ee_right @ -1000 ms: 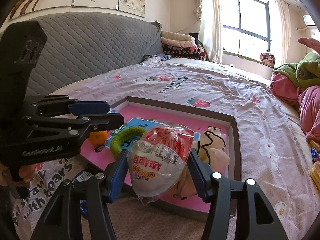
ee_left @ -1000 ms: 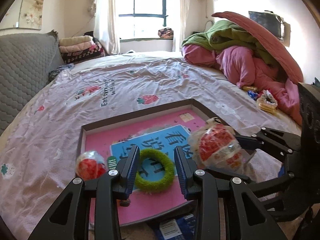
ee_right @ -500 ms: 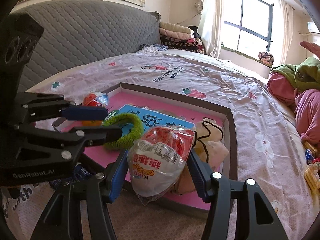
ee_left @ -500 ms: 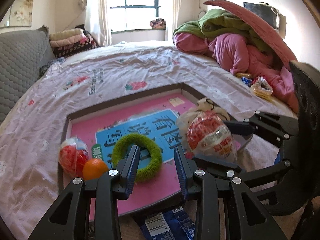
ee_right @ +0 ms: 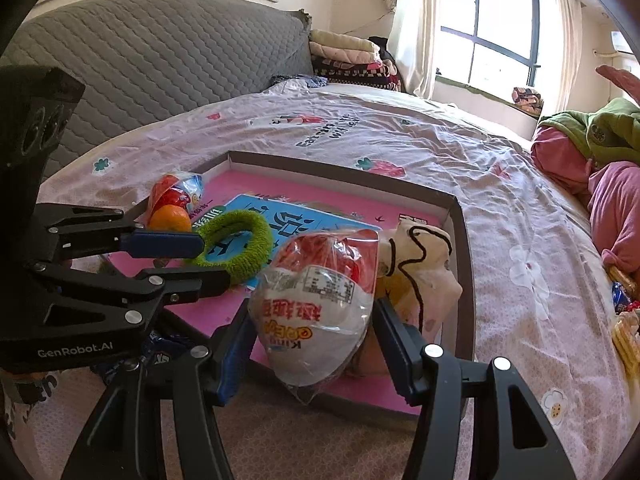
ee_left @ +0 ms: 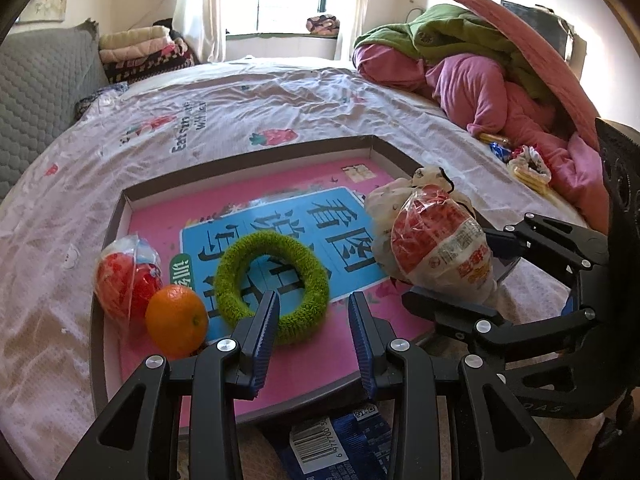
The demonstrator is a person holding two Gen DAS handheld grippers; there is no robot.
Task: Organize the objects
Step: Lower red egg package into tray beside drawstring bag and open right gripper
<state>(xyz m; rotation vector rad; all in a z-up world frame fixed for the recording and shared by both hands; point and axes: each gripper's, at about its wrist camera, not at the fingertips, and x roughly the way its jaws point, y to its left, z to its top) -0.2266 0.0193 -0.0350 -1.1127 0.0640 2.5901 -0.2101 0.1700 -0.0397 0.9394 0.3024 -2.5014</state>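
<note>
A shallow box tray (ee_left: 248,166) with a pink floor lies on the bed. In it lie a green fuzzy ring (ee_left: 272,276), an orange (ee_left: 176,320), a red wrapped pack (ee_left: 124,276) and a cream pouch (ee_right: 424,264). My left gripper (ee_left: 312,320) hangs open just over the ring's near edge, its pads apart from it. In the right wrist view the left gripper (ee_right: 208,262) reaches the ring (ee_right: 236,240) from the left. My right gripper (ee_right: 312,316) is shut on an egg-shaped snack pack (ee_right: 320,304) above the tray's near right corner, the pack (ee_left: 436,244) held off the tray.
A blue packet (ee_left: 336,444) sticks out from under the tray's near rim. Pink and green bedding (ee_left: 480,72) is heaped at the far right, with loose snacks (ee_left: 528,164) beside it. A grey padded headboard (ee_right: 160,60) and folded blankets (ee_left: 136,48) line the left side.
My left gripper has sunk toward the tray and tipped down, bringing the orange into view and the ring up to its fingertips. The right gripper keeps its hold on the snack pack.
</note>
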